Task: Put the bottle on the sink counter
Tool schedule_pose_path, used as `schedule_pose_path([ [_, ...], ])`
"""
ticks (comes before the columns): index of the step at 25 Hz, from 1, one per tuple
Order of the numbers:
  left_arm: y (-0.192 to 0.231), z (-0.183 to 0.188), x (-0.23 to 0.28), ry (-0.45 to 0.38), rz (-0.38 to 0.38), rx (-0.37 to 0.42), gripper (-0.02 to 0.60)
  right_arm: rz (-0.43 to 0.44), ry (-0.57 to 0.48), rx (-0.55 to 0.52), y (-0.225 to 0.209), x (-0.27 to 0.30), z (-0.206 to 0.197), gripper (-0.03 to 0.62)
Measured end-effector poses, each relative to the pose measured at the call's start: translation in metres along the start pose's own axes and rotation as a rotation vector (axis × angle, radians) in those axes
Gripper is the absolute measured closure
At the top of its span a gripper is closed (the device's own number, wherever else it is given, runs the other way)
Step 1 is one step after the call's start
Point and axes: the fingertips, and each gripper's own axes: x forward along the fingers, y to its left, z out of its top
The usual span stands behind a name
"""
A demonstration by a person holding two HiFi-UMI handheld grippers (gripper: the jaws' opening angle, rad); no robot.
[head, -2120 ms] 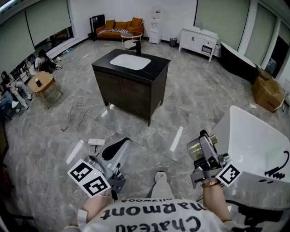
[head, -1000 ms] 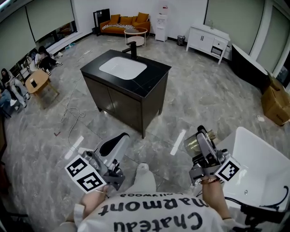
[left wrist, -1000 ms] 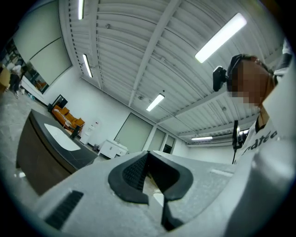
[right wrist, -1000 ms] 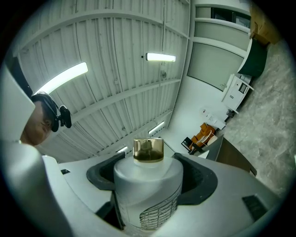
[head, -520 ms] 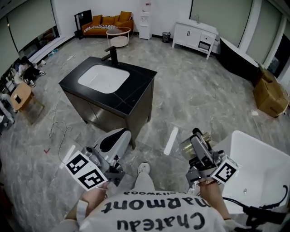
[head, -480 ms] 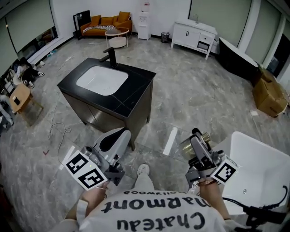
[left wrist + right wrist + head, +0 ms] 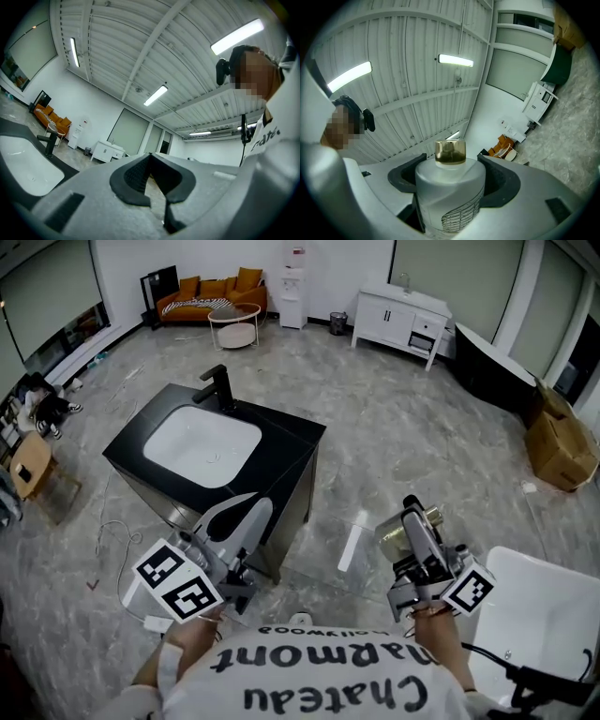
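A black sink counter (image 7: 281, 442) with a white basin and a black faucet (image 7: 217, 385) stands just ahead of me, left of centre. My right gripper (image 7: 412, 521) is shut on a white bottle (image 7: 450, 201) with a gold cap, held upright over the floor to the right of the cabinet. In the head view the bottle (image 7: 392, 536) shows beside the jaws. My left gripper (image 7: 246, 517) is shut with nothing in it, close to the counter's near corner. The left gripper view shows the left gripper (image 7: 151, 174) with its pads together and the basin (image 7: 23, 161) at the left.
A white tub (image 7: 548, 606) sits on the floor at the lower right. Farther off are a white cabinet (image 7: 403, 315), an orange sofa (image 7: 202, 292), a round table (image 7: 232, 324) and a cardboard box (image 7: 558, 442). A cable (image 7: 112, 531) lies left of the cabinet.
The sink cabinet has come much closer and now stands right in front of the left gripper. Both grippers keep their pose, the right one still holding the bottle.
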Motion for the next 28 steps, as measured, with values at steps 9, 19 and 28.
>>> schedule_pose_path([
  [9,0.068,-0.011,0.05,0.041,-0.034,-0.087,0.568,-0.049,0.03,0.051,-0.056,0.055,-0.01,0.247],
  [19,0.134,-0.041,0.076,0.104,0.072,-0.054,0.566,-0.042,0.139,0.107,-0.125,0.117,-0.031,0.247],
  [28,0.201,-0.044,0.128,0.071,0.142,0.005,0.566,0.054,0.255,0.196,-0.214,0.217,-0.04,0.247],
])
